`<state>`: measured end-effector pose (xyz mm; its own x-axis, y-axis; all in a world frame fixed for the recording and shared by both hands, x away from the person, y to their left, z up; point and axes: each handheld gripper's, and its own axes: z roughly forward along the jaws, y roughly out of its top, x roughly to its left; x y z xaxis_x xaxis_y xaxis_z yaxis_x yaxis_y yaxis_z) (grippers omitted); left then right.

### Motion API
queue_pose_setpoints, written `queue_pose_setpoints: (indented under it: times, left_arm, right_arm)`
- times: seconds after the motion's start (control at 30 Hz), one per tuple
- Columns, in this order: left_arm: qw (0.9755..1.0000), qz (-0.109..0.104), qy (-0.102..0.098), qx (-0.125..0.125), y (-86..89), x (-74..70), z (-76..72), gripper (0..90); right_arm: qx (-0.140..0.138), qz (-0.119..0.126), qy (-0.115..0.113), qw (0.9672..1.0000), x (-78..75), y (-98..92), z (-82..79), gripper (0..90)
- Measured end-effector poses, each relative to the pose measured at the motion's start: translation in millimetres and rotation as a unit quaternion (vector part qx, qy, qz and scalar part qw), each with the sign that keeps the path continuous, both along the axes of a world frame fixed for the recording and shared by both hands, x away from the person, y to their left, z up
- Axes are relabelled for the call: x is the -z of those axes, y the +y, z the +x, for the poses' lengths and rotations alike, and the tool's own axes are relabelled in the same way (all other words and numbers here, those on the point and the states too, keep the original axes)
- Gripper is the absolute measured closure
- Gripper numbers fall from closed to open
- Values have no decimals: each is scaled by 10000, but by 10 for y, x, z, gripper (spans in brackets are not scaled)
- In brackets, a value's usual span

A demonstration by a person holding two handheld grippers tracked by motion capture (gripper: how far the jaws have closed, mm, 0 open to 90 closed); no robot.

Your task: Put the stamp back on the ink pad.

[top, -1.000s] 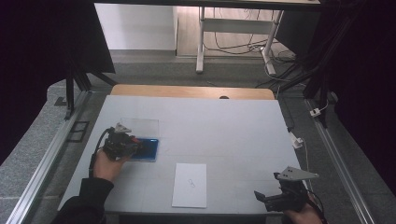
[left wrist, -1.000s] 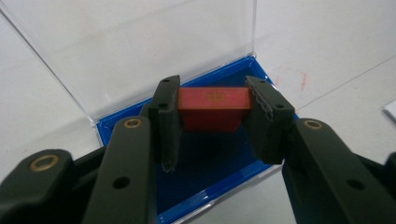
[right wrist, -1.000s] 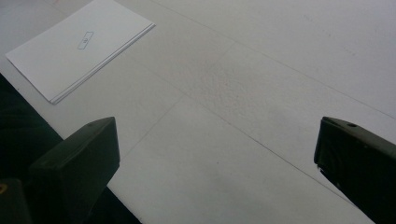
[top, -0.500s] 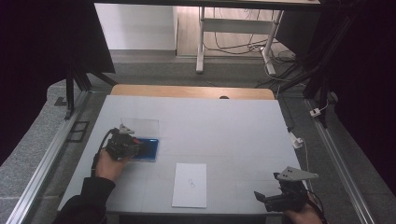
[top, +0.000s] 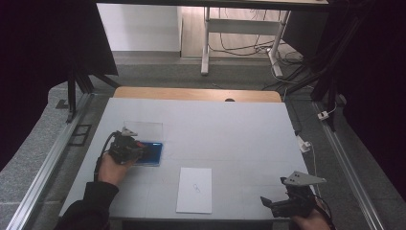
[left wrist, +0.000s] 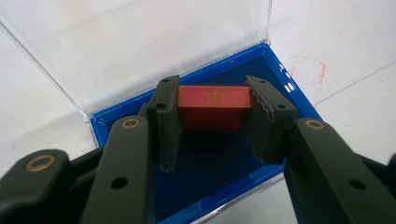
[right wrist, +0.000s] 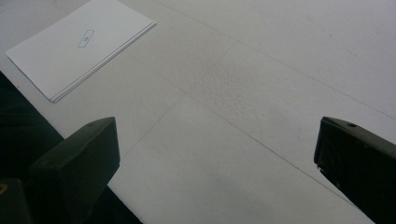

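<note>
A red block with a gold mark on top sits inside a blue-lined box whose clear lid stands open behind it. My left gripper has a pad against each side of the block; its jaws have just been opening a little, with the block still between them. In the high view the left gripper reaches over the blue box at the table's left. My right gripper is open near the front right edge, and nothing is between the wide jaws of the right gripper.
A white sheet of paper with a small printed mark lies near the front middle; the paper shows far left of the right gripper. The table's front edge runs close under the right gripper. A wooden strip lines the far edge.
</note>
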<state>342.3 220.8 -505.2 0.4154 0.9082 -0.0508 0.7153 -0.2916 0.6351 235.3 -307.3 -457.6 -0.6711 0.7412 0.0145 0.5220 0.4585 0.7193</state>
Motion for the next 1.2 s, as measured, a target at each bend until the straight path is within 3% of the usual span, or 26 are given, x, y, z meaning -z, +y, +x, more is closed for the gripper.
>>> queue_pose_setpoints:
  times: [0.23,0.43,0.53,0.73,0.9,1.2]
  left_arm:
    - [10000,21,-32,-54,-7,-16,-5,453]
    - [9997,-220,-36,-72,14,-58,-15,361]
    - [9997,-235,-50,-67,3,-77,-27,308]
    - [9993,-358,-75,-50,-12,-133,-53,139]
    - [9969,-774,-85,-56,4,-188,-93,64]
    - [9926,-1176,-300,21,32,-287,-210,0]
  right_arm:
    - [-1,10,-12,10000,1,0,-2,1]
    - [-2,11,-14,10000,0,0,-2,1]
    - [-2,13,-17,10000,0,-1,-3,1]
    - [4,14,-20,10000,-1,-1,-4,1]
    - [2,16,-20,10000,-2,-2,-4,1]
    - [2,19,-20,10000,-2,-1,-5,1]
